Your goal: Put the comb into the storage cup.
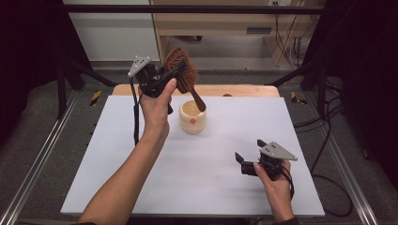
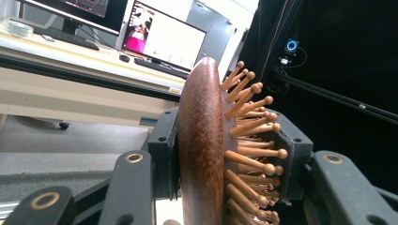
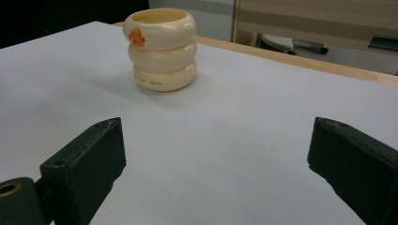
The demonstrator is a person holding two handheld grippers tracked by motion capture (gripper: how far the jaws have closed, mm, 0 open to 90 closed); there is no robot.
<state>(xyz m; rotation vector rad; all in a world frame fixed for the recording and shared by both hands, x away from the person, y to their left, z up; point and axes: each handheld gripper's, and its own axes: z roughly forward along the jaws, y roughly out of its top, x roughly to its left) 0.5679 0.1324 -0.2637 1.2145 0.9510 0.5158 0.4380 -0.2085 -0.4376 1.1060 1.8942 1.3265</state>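
A brown wooden hairbrush with peg bristles is held up above the far part of the table, and my left gripper is shut on its head. In the left gripper view the brush stands edge-on between the jaws, bristles pointing right. Its handle slants down over a cream ringed cup with an orange mark. My right gripper rests low near the table's front right, open, with nothing between its fingers. The right gripper view shows the cup standing upright, well ahead of the jaws.
A white sheet covers the table, with a wooden edge at the far side. A wooden shelf unit and cables stand beyond the table. Monitors and a desk appear behind the brush in the left gripper view.
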